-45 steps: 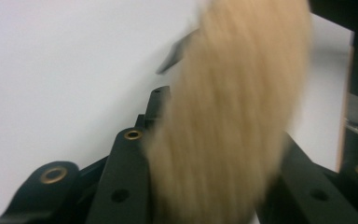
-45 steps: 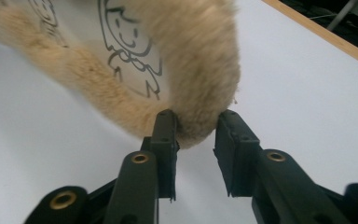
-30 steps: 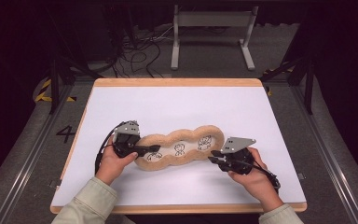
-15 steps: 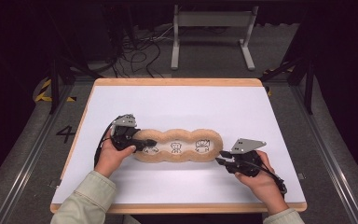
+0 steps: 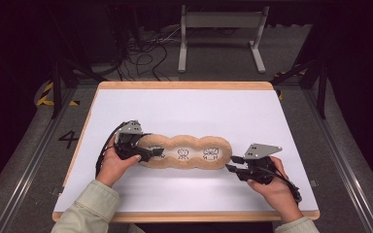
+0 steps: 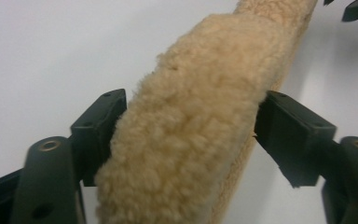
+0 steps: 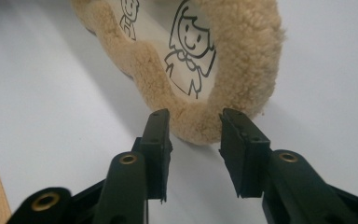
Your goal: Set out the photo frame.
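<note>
Your fleecy mat (image 5: 184, 153) now lies flat across the middle of the white bench (image 5: 199, 107) — a second ago it still arched up between your hands, its right end lifted. Your left gripper (image 5: 148, 153) has just been opening, and its jaws stand apart around the mat's left end, the fleece between them but no longer pinched. Your right gripper (image 5: 230, 167) has also just been opening — its jaws stand apart, tips just at the mat's right edge.
</note>
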